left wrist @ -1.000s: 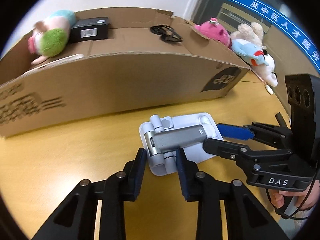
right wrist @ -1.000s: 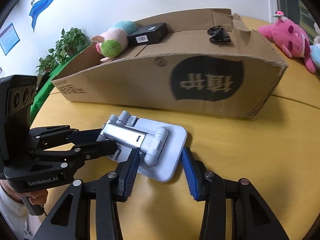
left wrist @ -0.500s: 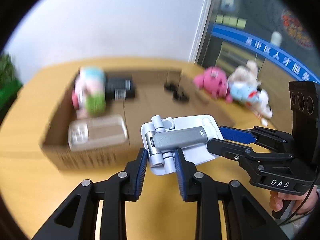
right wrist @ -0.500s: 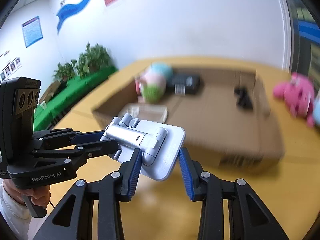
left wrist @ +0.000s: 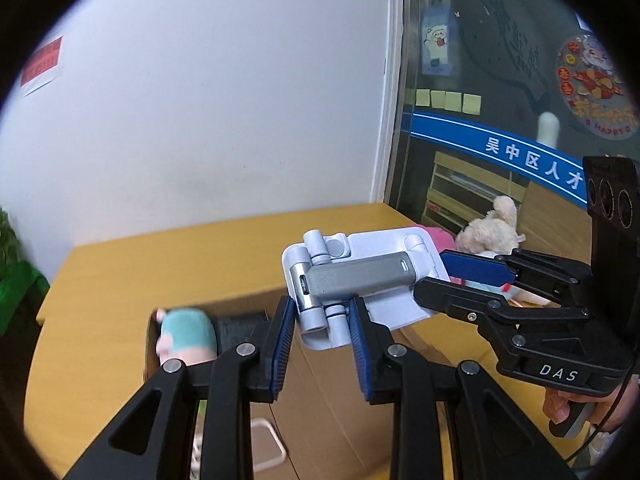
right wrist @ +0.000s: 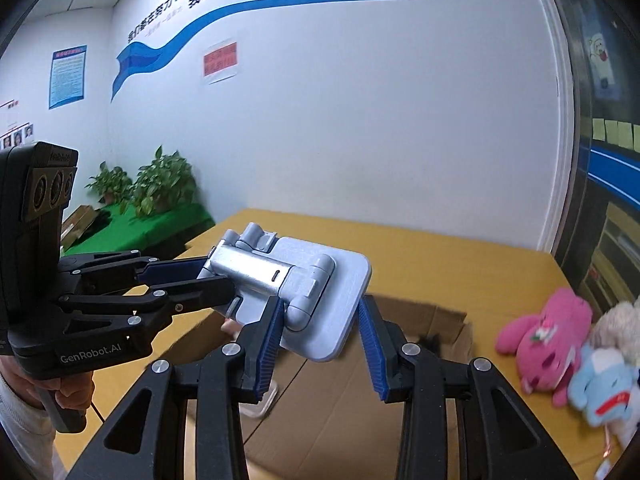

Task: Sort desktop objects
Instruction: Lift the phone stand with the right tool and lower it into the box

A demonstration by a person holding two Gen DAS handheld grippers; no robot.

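A white folding phone stand (left wrist: 360,276) with a grey metal arm is held in the air by both grippers, above the open cardboard box (left wrist: 332,408). My left gripper (left wrist: 320,328) is shut on the stand's hinge end. My right gripper (right wrist: 318,328) is shut on the stand's flat plate (right wrist: 332,304). Each gripper shows in the other's view, the right one (left wrist: 464,280) at the right and the left one (right wrist: 188,276) at the left. The box (right wrist: 360,412) lies below the stand.
Inside the box are a pastel plush toy (left wrist: 186,336), a black box (left wrist: 240,330) and a white-rimmed container (left wrist: 268,448). Pink, blue and cream plush toys (right wrist: 560,348) lie on the yellow table (right wrist: 460,256) at the right. Potted plants (right wrist: 160,188) stand at the far left.
Both grippers have lifted the stand from the table in front of the box to high above the box. The views now look over the box toward the wall.
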